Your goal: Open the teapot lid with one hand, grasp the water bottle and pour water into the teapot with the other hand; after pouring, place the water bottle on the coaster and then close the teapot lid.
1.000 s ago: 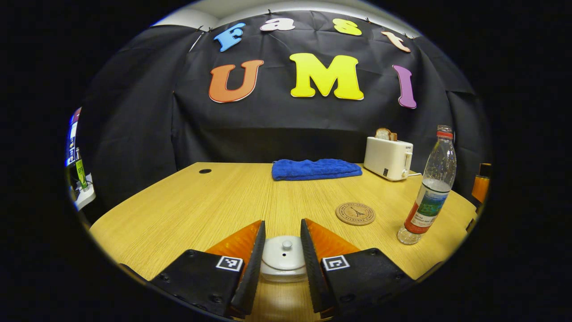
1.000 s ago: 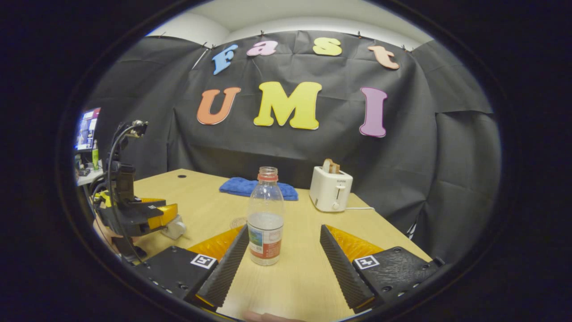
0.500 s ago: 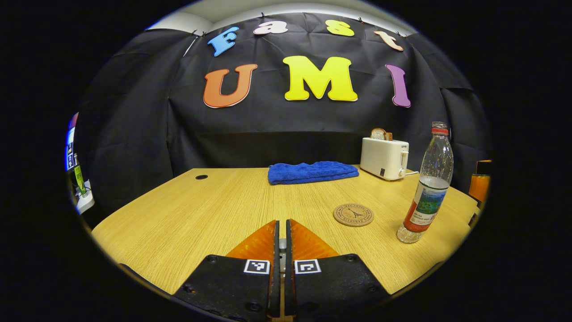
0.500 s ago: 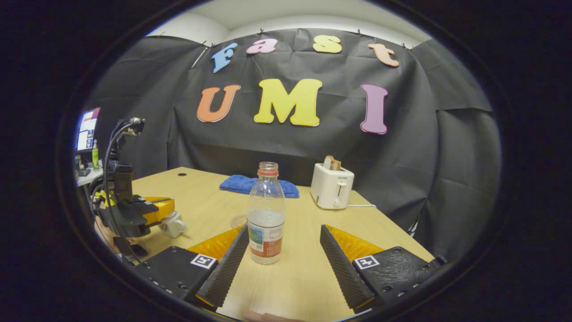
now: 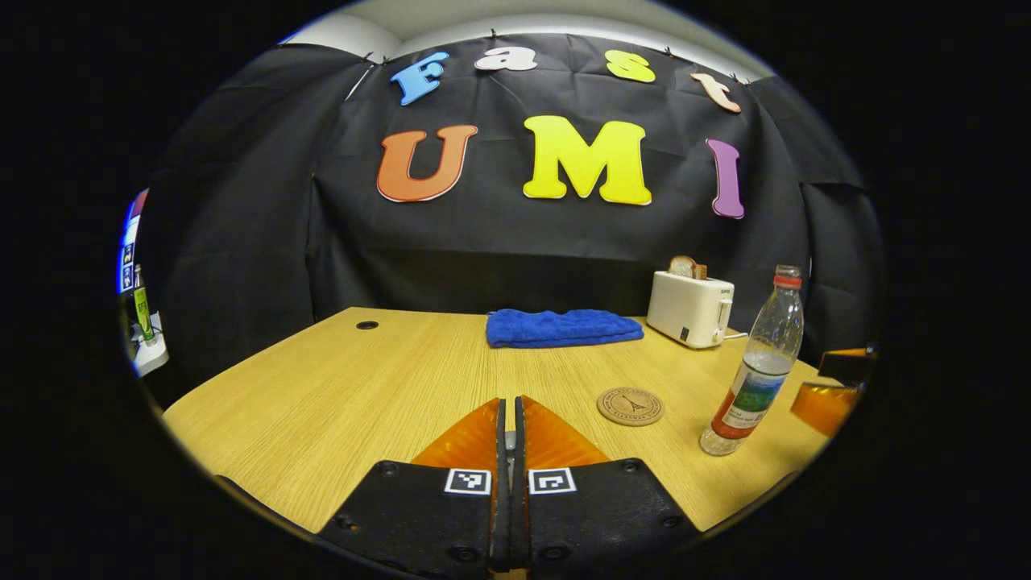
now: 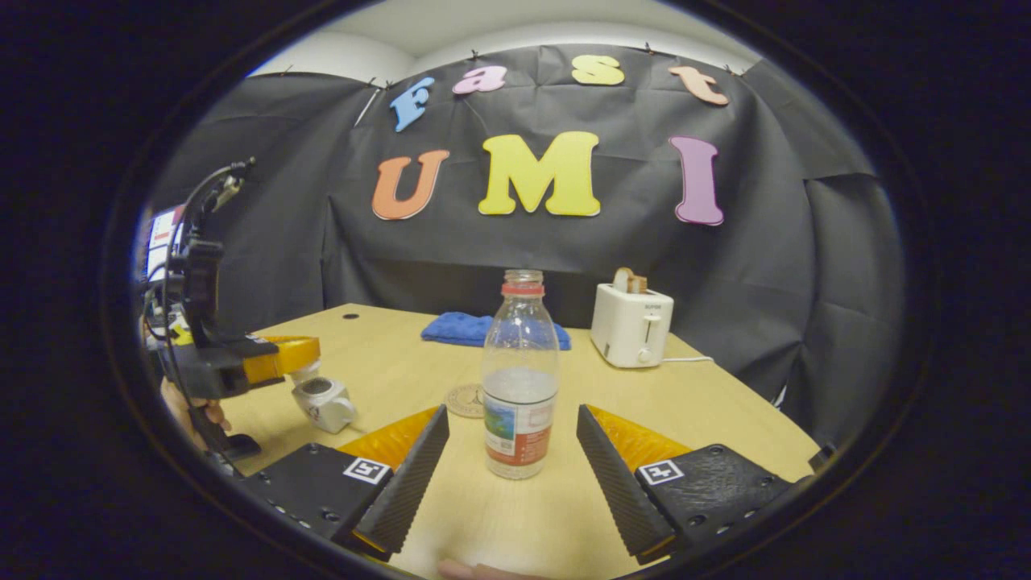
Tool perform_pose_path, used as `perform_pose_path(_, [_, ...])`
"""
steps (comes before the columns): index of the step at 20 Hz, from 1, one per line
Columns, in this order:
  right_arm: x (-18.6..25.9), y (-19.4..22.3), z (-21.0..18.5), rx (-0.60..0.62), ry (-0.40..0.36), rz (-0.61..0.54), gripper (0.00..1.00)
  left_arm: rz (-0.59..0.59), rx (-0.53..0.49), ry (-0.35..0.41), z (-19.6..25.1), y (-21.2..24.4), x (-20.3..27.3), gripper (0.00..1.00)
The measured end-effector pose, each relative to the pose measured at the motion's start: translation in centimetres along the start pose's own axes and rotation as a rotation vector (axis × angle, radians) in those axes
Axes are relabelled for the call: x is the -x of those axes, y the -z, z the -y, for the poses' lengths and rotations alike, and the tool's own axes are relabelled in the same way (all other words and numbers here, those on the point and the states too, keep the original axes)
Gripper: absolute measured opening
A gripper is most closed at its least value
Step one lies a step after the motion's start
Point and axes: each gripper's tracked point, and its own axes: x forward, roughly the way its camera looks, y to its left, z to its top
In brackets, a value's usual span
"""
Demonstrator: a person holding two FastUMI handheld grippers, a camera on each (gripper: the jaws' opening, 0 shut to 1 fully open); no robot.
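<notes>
Desk [image 5: 346, 395]: pale wood-grain laminate top, smooth, with a small dark round hole near its far left corner.

Left tool [image 5: 507, 439]: its two wedge-shaped fingers are pressed nearly together, a sliver of the small pale lid knob [image 5: 508, 440] pinched between them. In the right gripper view the left tool [image 6: 302, 354] sits raised above the open pot.

White ceramic teapot [image 6: 322, 401]: small, rounded, glossy, mouth uncovered, standing on the desk below the left tool's fingers.

Right tool [image 6: 511, 451]: ribbed finger faces spread wide, either side of the bottle and not touching it.

Clear plastic water bottle [image 6: 519, 379]: ridged, upright, uncapped, red neck ring, printed label band, water to about half height; stands on the desk between the right tool's fingers. Also in the left gripper view [image 5: 753, 370], just right of the coaster.

Round cork coaster [image 5: 630, 405]: flat, tan, dark printed emblem, bare, lying between pot area and bottle.

Folded blue terry towel [image 5: 562, 327]: soft, nubby, at the desk's far edge.

White boxy toaster [image 5: 689, 308]: smooth casing, bread slices standing in the slots, right of the towel.
</notes>
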Motion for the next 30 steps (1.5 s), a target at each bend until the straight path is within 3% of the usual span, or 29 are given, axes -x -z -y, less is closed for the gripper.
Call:
perform_pose_path(6, [-4.3, 0.3, 1.1, -0.032, 0.071, 0.016, 0.98, 0.011, 0.012, -0.011, -2.1, -2.3, 1.9, 0.03])
perform_pose_path(11, [-5.7, -0.3, 0.8, -0.036, 0.072, 0.024, 0.95, -0.03, 0.004, -0.002, -3.1, -2.7, 3.1, 0.03])
perform_pose_path(14, [-6.4, -0.7, 0.6, -0.012, 0.083, 0.03, 0.78, -0.025, -0.015, -0.005, -3.8, -3.3, 3.4, 0.03])
perform_pose_path(19, [-6.4, -1.5, -0.6, 0.038, 0.081, 0.032, 0.75, -0.045, -0.022, -0.01, -5.2, -3.3, 3.6, 0.03])
perform_pose_path(26, [-5.0, -3.8, -1.9, 0.403, 0.205, 0.076, 0.74, -0.016, 0.025, 0.02, -7.7, -4.8, 5.3, 0.03])
perform_pose_path(30, [-5.4, -3.6, -3.8, 0.575, 0.228, 0.069, 0.75, 0.01, 0.048, -0.022, -10.7, -6.0, 6.1, 0.03])
